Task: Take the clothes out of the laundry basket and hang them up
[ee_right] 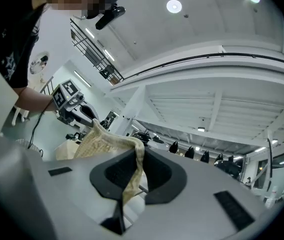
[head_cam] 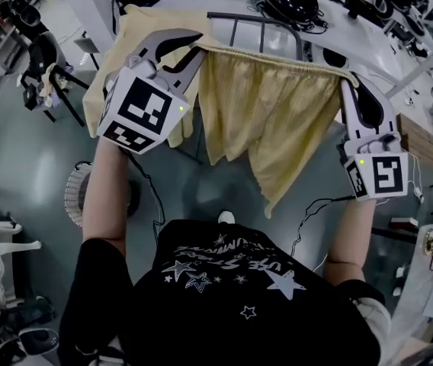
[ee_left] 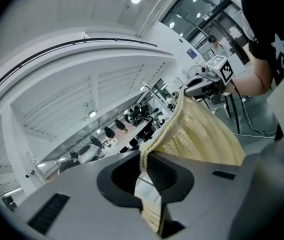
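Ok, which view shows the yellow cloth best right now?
The head view: the yellow cloth hangs spread between the left gripper and right gripper, whole drape visible. The left gripper view shows just the hem clamped in its jaws plus some fabric; the right gripper view, only a clamped corner.

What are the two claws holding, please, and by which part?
The yellow cloth: left claw and right claw each pinch its top hem, one at either end.
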The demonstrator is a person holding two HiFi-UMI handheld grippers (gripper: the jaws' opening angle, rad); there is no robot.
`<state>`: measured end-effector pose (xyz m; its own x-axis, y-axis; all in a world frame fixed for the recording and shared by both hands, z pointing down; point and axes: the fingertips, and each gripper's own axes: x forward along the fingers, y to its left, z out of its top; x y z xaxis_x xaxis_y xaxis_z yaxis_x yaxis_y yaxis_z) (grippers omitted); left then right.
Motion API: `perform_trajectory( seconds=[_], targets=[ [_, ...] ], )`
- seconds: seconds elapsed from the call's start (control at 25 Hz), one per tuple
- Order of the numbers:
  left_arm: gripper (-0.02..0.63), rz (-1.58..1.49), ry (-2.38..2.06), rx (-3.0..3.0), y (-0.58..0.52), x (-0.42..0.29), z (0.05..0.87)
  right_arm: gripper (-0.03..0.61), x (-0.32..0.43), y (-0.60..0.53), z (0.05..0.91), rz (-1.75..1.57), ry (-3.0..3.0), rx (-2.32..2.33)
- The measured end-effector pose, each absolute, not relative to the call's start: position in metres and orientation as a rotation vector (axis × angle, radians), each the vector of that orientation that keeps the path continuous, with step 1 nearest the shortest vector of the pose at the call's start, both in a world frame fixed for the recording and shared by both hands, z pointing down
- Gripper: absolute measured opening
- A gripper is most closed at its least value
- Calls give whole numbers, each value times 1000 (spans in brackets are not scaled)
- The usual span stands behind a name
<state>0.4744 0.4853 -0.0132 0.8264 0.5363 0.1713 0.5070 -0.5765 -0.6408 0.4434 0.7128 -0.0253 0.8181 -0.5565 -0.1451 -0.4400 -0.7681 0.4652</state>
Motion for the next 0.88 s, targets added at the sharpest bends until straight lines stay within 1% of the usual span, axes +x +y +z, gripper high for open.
perform_trajectory(
  seconds=[0.2,0.4,0.64,0.88],
  targets=[
    [51,104,-677,-2309,479,497,-53,52,479,714,-39,-390,-904,2626],
    [51,100,-668,-2313,466,533,-54,52,513,702,-36,-373,-887,2664],
    [51,118,-725,-2287,464,599,-44,52,569,700,-40,-338,-781,2680],
    [51,193,-794,-2317,467,677,-75,54,629,701,-79,-350,-680,2662]
  ],
)
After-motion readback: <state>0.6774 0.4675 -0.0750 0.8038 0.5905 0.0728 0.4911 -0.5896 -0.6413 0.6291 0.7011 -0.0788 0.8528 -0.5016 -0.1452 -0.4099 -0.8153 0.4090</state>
